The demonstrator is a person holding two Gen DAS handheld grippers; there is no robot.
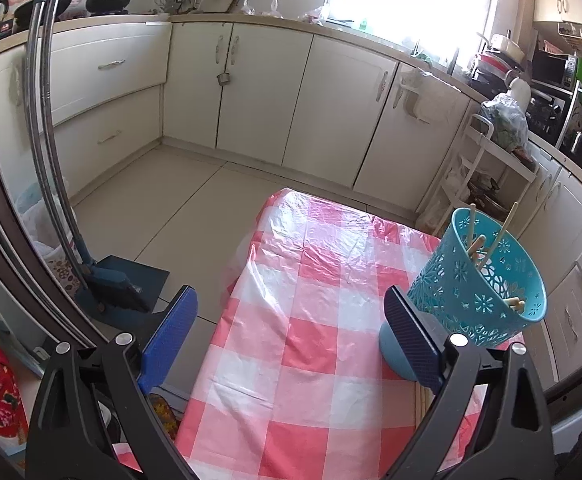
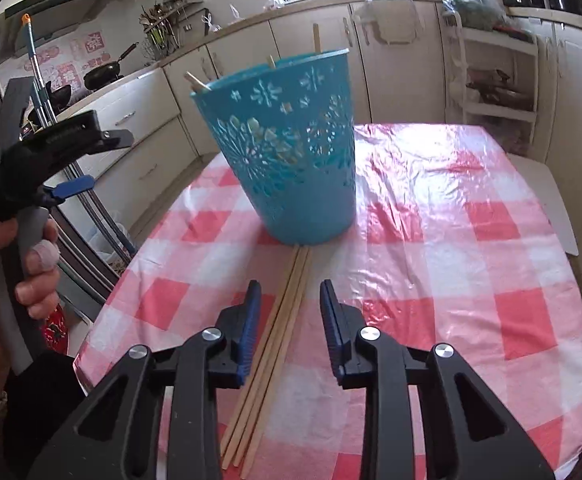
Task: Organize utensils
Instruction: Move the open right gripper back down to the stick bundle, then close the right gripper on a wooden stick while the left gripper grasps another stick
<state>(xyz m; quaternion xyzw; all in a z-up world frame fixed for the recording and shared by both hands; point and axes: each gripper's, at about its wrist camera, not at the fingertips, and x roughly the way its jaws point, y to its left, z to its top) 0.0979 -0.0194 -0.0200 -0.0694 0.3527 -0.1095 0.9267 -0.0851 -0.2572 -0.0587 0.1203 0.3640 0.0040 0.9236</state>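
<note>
While both grippers' fingers gape empty, four chopsticks (image 2: pixel 279 344) lie flat, one blue basket (image 2: pixel 287 148) upright.

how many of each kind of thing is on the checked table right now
Teal basket: 1
Chopsticks lying loose on the tablecloth in front of the basket: about 4, packed close together, so the count is approximate
Chopsticks standing in the basket: at least 3 showing
Total: about 8 things
</note>
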